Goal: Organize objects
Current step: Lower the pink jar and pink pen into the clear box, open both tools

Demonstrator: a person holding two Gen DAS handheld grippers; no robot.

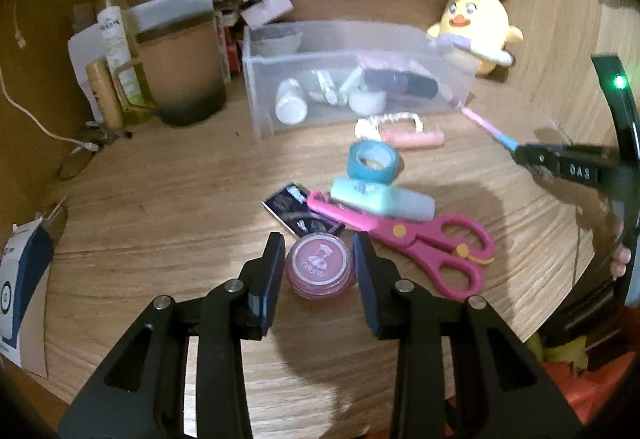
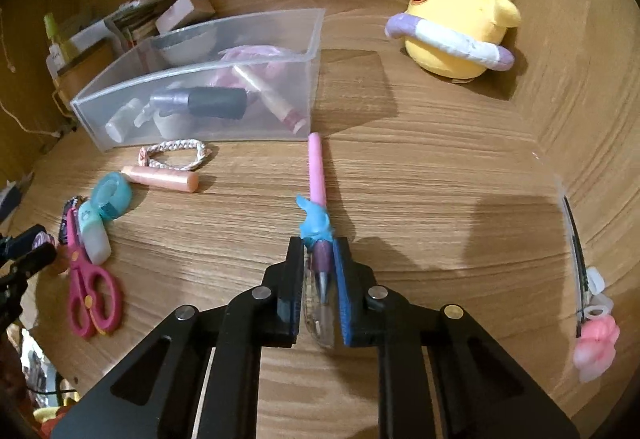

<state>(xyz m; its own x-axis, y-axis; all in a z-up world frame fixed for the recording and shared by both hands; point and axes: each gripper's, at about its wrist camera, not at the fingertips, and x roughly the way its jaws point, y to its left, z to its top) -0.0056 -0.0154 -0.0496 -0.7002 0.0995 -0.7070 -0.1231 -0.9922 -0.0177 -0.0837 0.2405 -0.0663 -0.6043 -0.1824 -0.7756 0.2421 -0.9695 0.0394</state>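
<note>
Right tool [image 2: 318,251] clamped on pink pen [image 2: 315,175], pen pointing ahead toward clear bin [image 2: 200,79]

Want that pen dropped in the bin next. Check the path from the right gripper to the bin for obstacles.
Nothing visible blocks it. The right gripper holds the pen, and bare table lies between its tip and the bin.

In the left wrist view, a yellow plush chick [image 1: 476,27] sits far ahead of the jaws, to their right. A brown mug [image 1: 180,71] and a spray bottle [image 1: 112,23] stand far ahead, to their left.
</note>
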